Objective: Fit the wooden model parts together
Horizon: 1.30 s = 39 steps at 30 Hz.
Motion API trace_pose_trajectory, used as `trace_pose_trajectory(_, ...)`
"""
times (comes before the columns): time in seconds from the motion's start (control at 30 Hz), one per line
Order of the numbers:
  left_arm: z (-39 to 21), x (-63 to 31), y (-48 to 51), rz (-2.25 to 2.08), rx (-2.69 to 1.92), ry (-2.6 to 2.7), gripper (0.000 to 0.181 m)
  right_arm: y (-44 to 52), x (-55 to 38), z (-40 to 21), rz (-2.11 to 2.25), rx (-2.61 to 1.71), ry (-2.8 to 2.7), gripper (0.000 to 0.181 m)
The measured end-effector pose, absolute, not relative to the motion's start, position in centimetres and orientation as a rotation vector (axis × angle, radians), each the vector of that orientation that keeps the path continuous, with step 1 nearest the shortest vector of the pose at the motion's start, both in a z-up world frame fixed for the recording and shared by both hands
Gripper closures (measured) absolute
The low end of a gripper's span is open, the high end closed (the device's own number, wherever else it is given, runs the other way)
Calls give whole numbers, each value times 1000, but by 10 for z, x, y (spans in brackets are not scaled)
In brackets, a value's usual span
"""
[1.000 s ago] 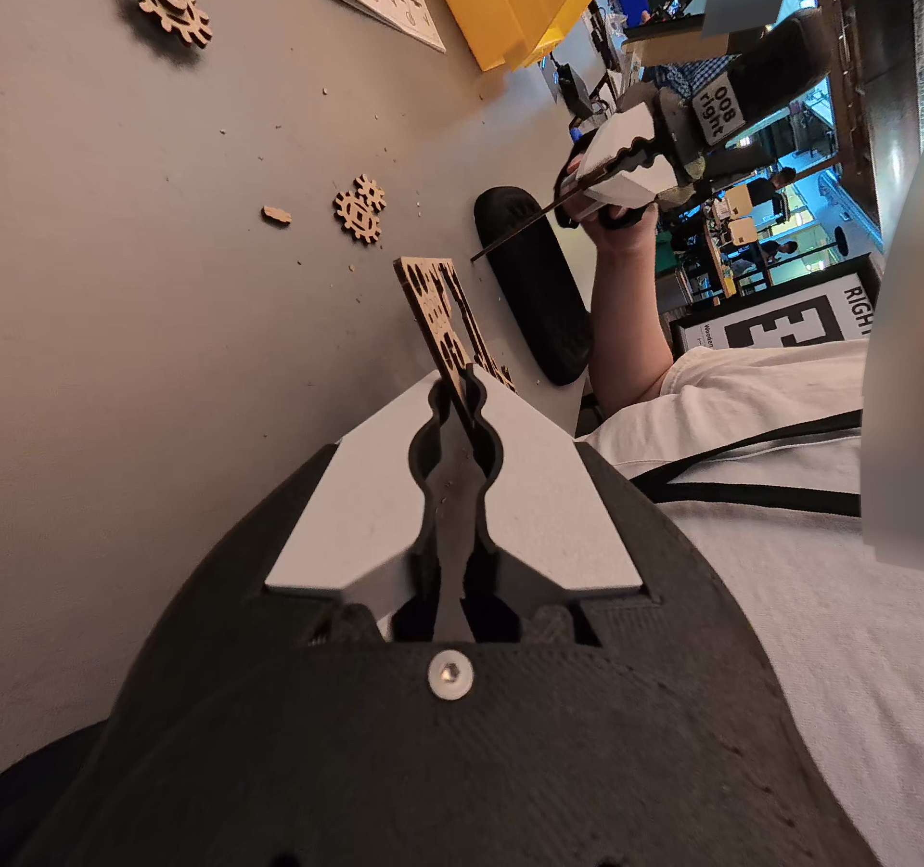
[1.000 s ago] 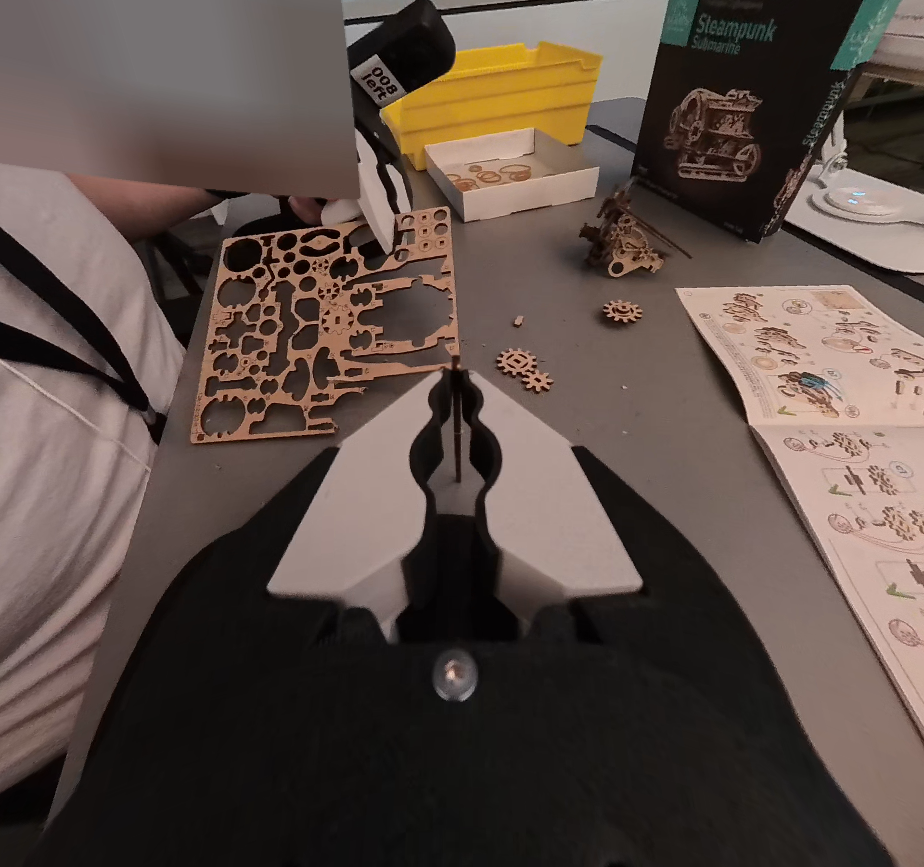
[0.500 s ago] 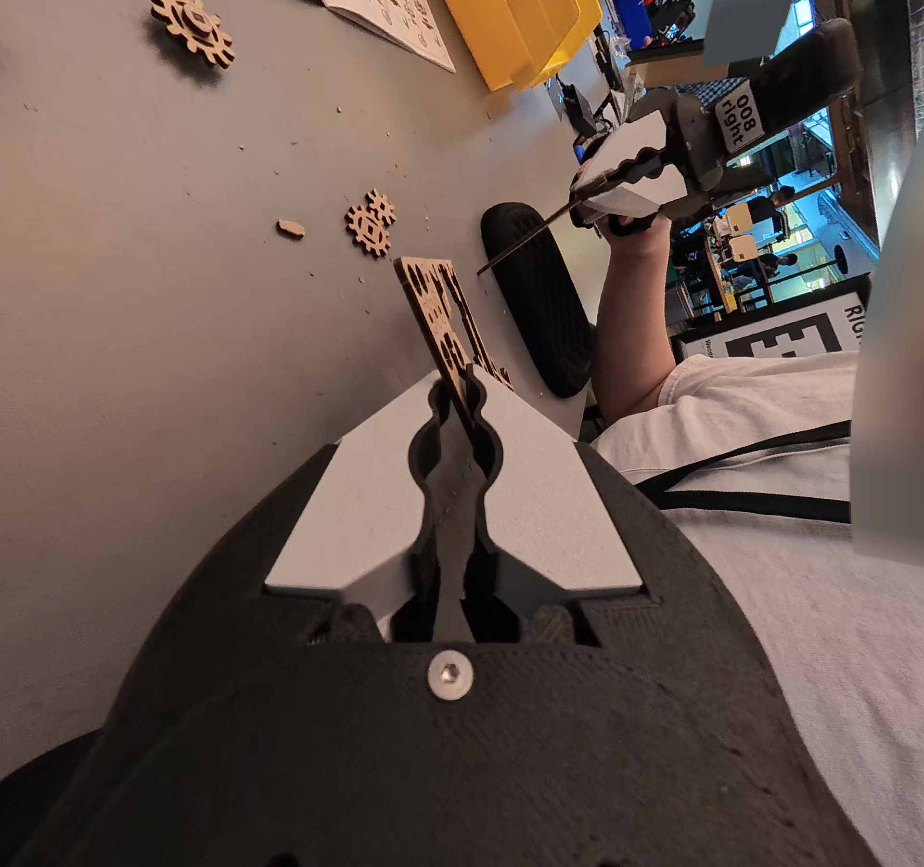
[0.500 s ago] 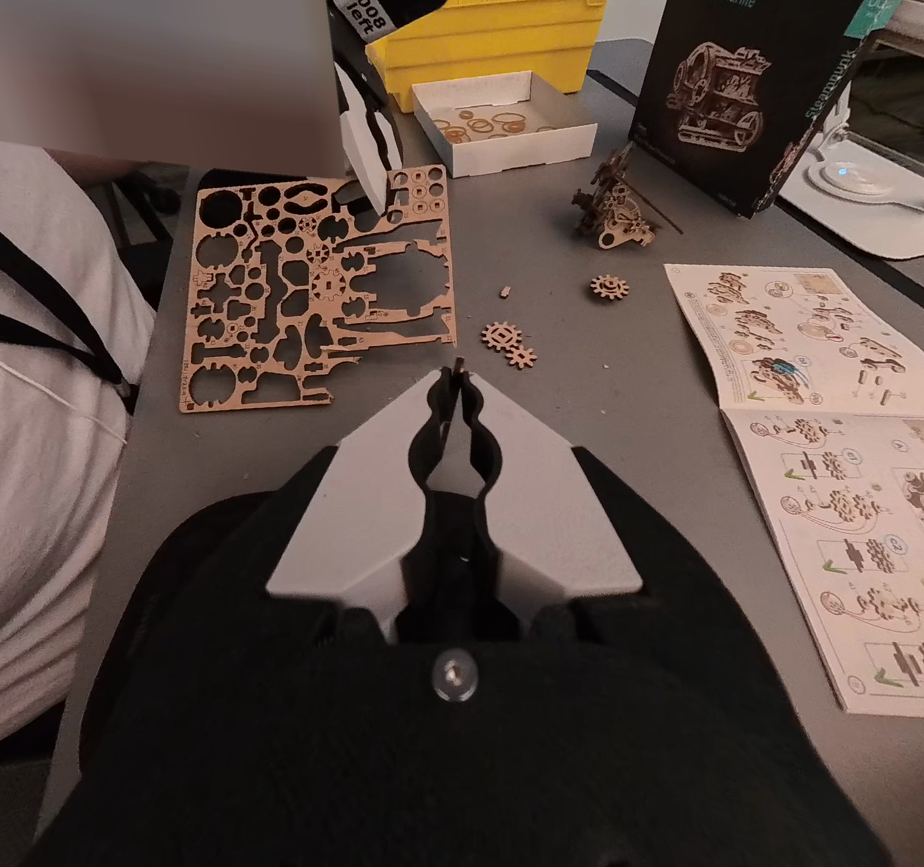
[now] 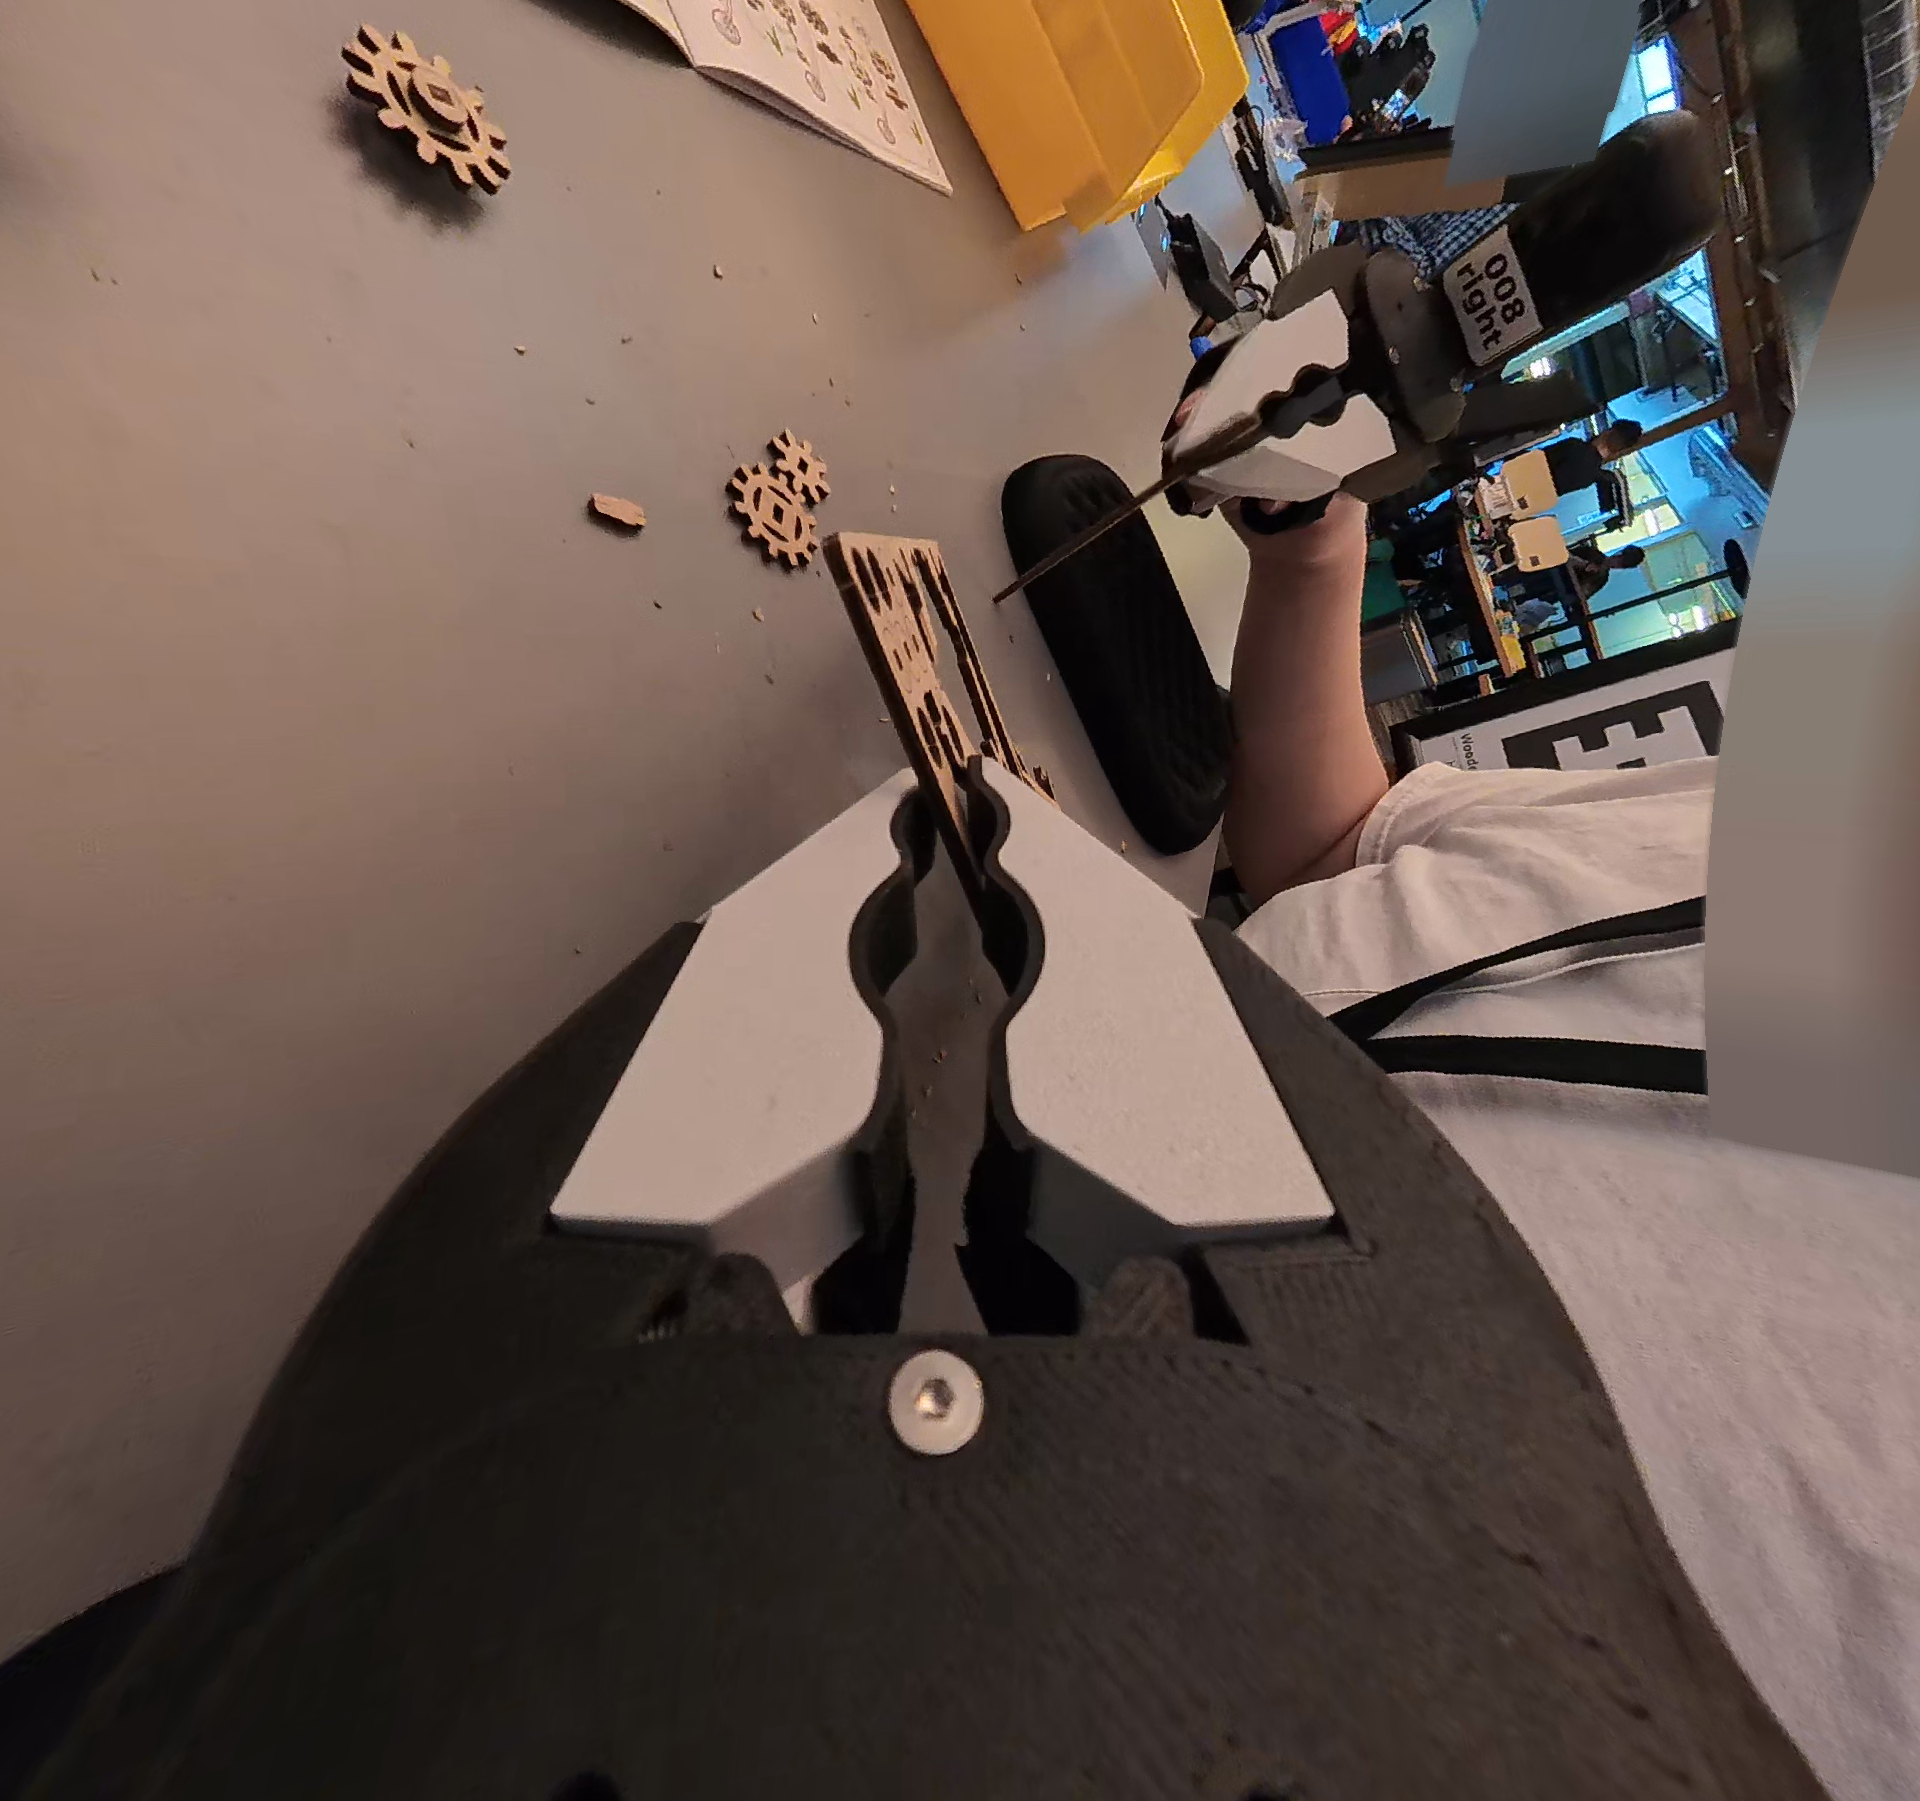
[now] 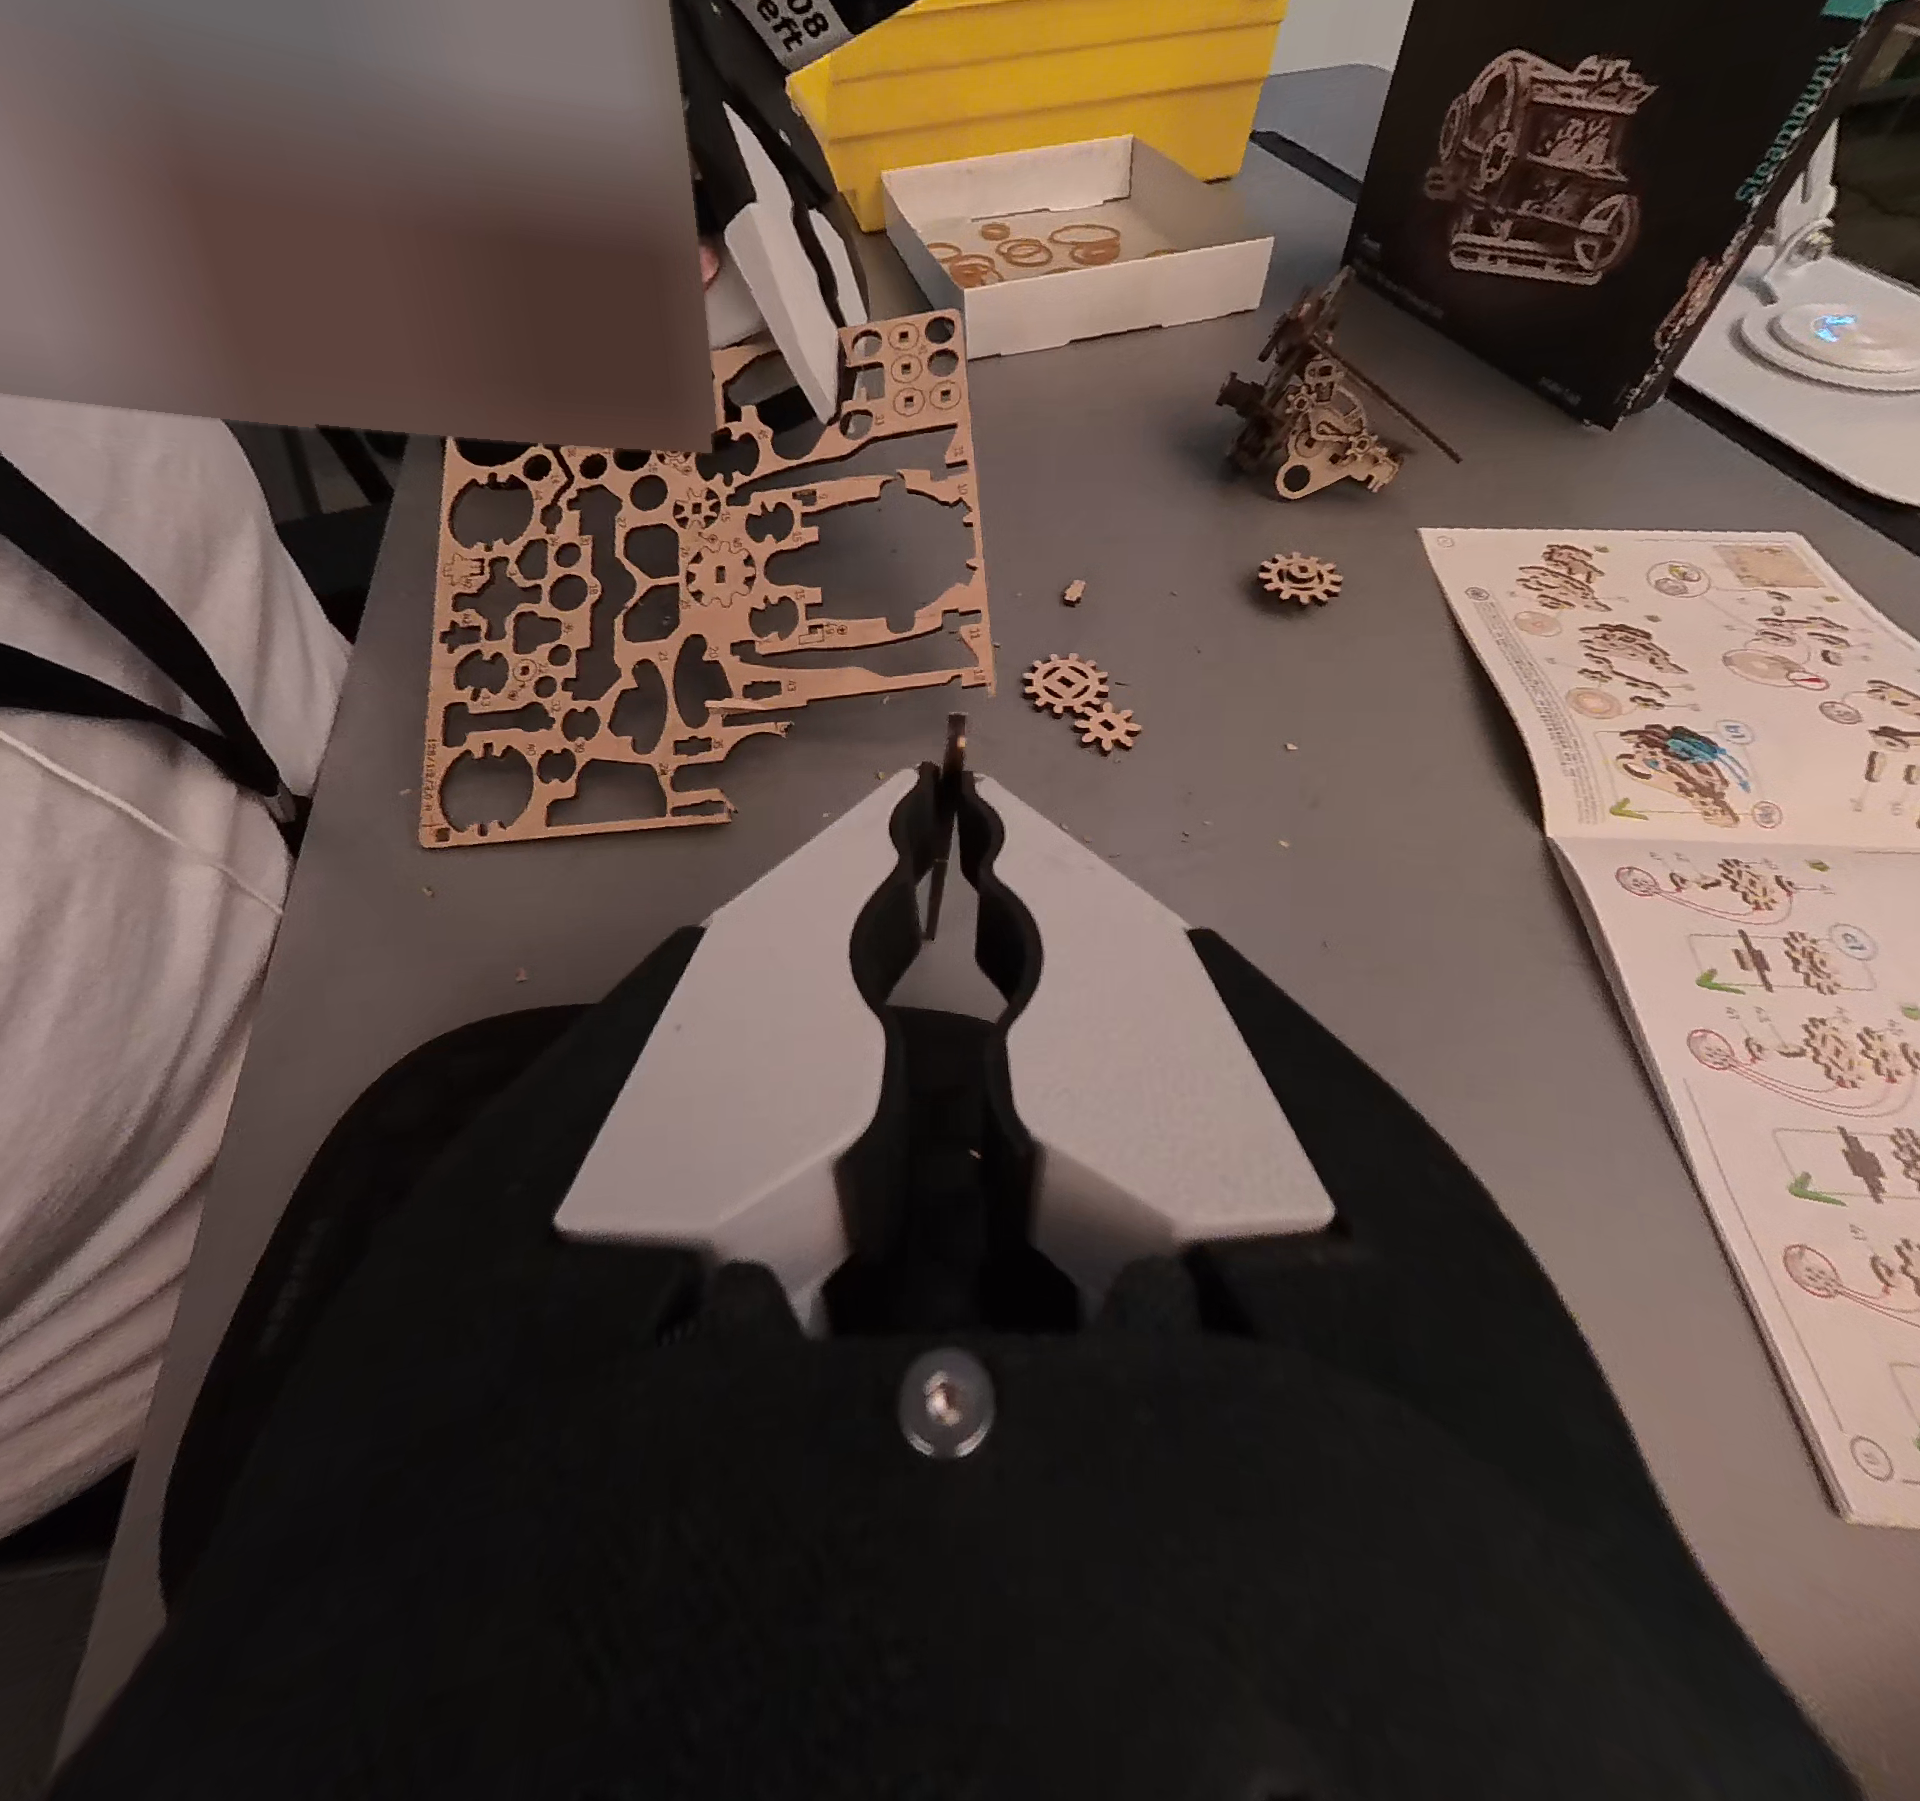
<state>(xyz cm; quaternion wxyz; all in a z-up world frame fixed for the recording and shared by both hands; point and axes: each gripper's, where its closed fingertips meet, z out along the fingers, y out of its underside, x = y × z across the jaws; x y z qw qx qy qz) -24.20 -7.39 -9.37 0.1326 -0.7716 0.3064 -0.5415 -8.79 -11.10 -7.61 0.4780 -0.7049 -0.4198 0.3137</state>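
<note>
My left gripper (image 5: 951, 785) is shut on the far edge of a laser-cut wooden parts sheet (image 5: 914, 650). In the right wrist view the sheet (image 6: 707, 588) lies about flat on the grey table (image 6: 1195, 816), with the left gripper (image 6: 821, 369) pinching it from behind. My right gripper (image 6: 948, 785) is shut on a thin dark wooden stick (image 6: 951, 754), held above the table a little in front of the sheet's right corner. The left wrist view shows that gripper (image 5: 1216, 452) with the stick (image 5: 1091, 536) pointing towards the sheet, apart from it.
A joined gear pair (image 6: 1081, 697), a single gear (image 6: 1299, 579), a small chip (image 6: 1073, 592) and a part-built wooden assembly (image 6: 1309, 411) lie right of the sheet. An open booklet (image 6: 1714, 816), a white tray of rings (image 6: 1081, 265), a yellow bin (image 6: 1049, 68) and the kit box (image 6: 1610, 141) stand around. A black pad (image 5: 1122, 650) lies at the table edge. Spacing between my two grippers at the tips: around 15 cm.
My right gripper has drawn back and up from the sheet with the stick still in it. The left gripper keeps its hold on the sheet and has turned slightly.
</note>
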Motion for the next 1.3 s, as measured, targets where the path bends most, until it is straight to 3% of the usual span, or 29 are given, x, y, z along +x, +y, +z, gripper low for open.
trace_pose_trajectory(0.57, -98, -243, -66, -1637, -2174, 837, 179, -105, -70, -78, 774, -1708, -916, 181)
trace_pose_trajectory(0.83, -97, -244, -70, -1663, -2152, 818, 179, -86, -129, 36, 906, -1338, -744, 181)
trace_pose_trajectory(1.03, -91, -247, -73, -1649, -2113, 835, 179, -57, -199, 12, 858, -1444, -868, 181)
trace_pose_trajectory(1.3, -88, -249, -78, -1636, -2076, 902, 179, -56, -215, -3, 776, -1459, -933, 181)
